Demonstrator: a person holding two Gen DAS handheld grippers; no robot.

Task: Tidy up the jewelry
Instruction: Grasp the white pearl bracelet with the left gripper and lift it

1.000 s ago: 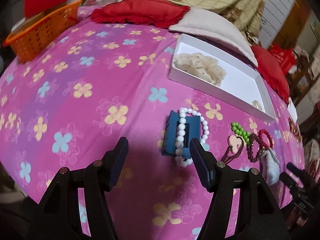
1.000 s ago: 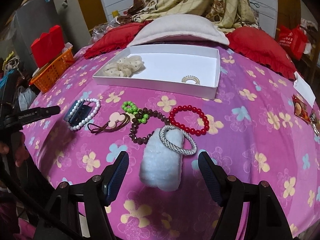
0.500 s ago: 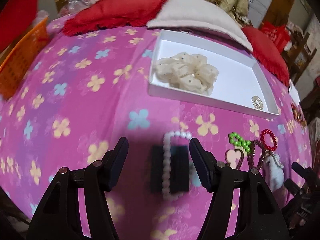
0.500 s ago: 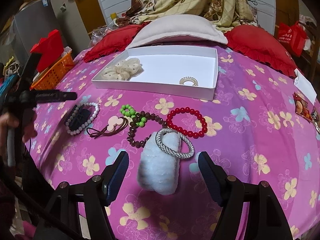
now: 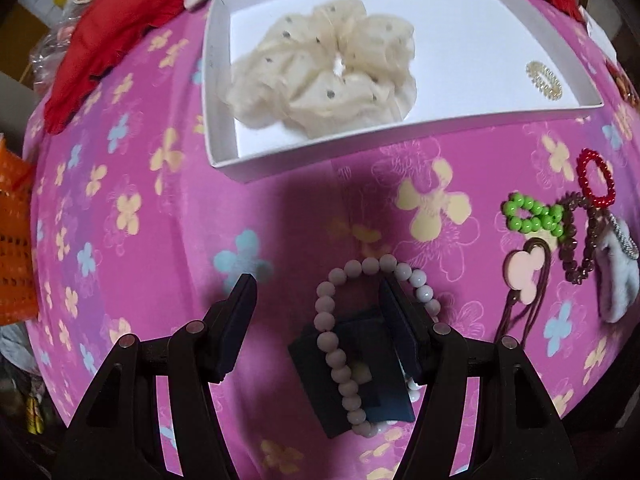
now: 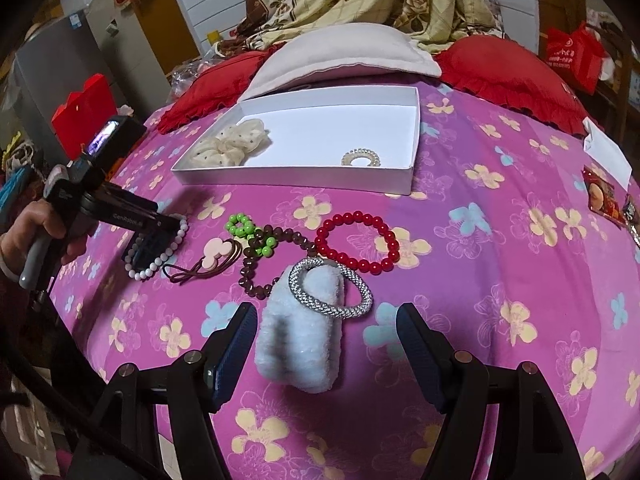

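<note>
My left gripper (image 5: 316,316) is open and low over a white bead bracelet (image 5: 336,344) looped round a dark blue clip (image 5: 360,380); its right finger (image 5: 400,328) sits inside the loop. In the right wrist view the left gripper (image 6: 160,224) is over the same bracelet (image 6: 156,258). My right gripper (image 6: 324,344) is open and straddles a fluffy white hair clip (image 6: 304,332) with a silver bracelet (image 6: 332,292) on it. A white tray (image 6: 304,176) holds a cream scrunchie (image 6: 232,144) and a clear coil tie (image 6: 360,158).
A green bead ring (image 6: 244,228), a brown bead bracelet (image 6: 260,264), a red bead bracelet (image 6: 356,240) and a pink hair tie (image 6: 216,252) lie on the pink flowered cloth (image 6: 500,240). Red cushions (image 6: 504,72) and a pillow (image 6: 344,56) lie behind the tray. An orange basket (image 5: 12,240) stands at left.
My left gripper has moved forward and down onto the white bead bracelet, its right finger now inside the loop. My right gripper has barely moved.
</note>
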